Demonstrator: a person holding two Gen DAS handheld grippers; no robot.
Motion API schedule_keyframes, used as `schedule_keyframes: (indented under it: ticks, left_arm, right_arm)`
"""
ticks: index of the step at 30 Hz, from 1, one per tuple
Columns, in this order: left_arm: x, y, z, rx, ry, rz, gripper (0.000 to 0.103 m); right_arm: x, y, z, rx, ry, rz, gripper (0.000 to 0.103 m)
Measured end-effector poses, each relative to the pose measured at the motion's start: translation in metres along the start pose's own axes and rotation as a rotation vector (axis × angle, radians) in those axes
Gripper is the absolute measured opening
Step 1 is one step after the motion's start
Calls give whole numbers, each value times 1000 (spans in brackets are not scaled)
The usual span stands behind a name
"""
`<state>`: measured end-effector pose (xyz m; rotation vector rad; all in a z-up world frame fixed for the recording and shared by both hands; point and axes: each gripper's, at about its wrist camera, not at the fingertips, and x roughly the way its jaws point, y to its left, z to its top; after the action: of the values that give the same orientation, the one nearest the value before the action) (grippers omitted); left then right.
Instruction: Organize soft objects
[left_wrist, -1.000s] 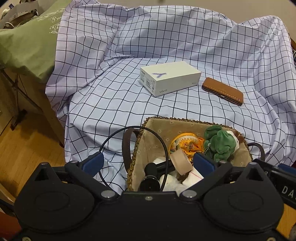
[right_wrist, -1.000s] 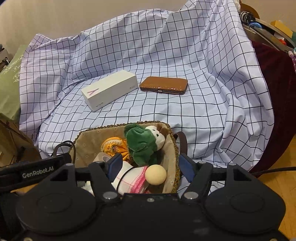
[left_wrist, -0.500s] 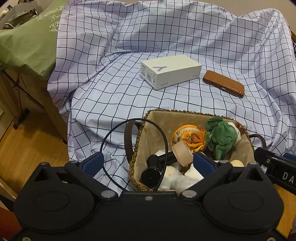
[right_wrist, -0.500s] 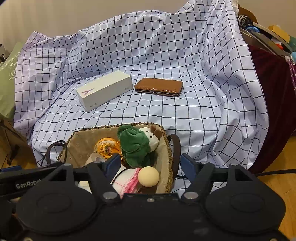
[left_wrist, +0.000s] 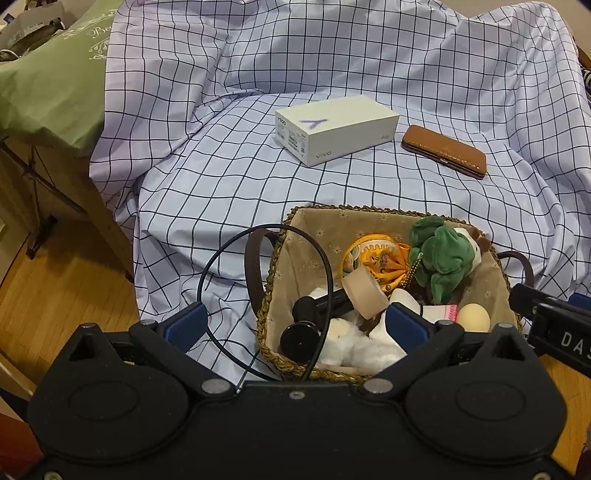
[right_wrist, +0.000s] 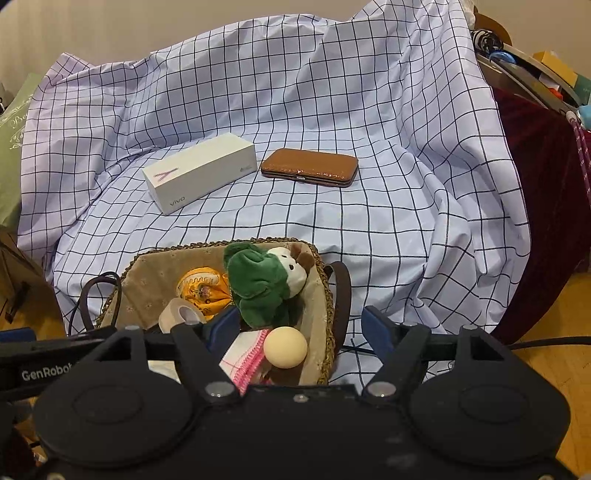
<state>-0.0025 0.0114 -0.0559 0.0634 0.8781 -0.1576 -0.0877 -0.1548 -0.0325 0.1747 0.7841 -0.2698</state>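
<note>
A woven basket (left_wrist: 284, 229) with a tan lining sits at the front of the checked sheet. In it lie a green plush toy (left_wrist: 439, 258), an orange pouch (left_wrist: 376, 258), a tape roll (left_wrist: 364, 295), a cream ball (left_wrist: 473, 316), white fluffy stuff (left_wrist: 354, 347) and a black corded device (left_wrist: 299, 332). My left gripper (left_wrist: 295, 326) is open and straddles the basket's left rim. My right gripper (right_wrist: 301, 328) hovers over the basket's right rim (right_wrist: 325, 280) with its jaws opening. The cream ball (right_wrist: 285, 347) and a white-pink cloth (right_wrist: 243, 354) lie below them, untouched.
A white phone box (left_wrist: 336, 127) and a brown leather case (left_wrist: 443, 149) lie farther back on the sheet. A green cloth (left_wrist: 48, 92) covers furniture at the left. Dark red fabric (right_wrist: 546, 184) and clutter stand at the right. Wooden floor runs on both sides.
The right gripper's fingers have spread a little wider. Both views have tipped slightly, so the basket sits a bit higher in them. The objects in the basket have not moved.
</note>
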Motion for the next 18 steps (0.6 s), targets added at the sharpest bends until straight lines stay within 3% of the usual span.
schedule_keyframes:
  ticks: [18]
  left_arm:
    - [5,1,-1,-3,30,-7,99]
  right_arm:
    - [1,2,-2,-1,9,1,73]
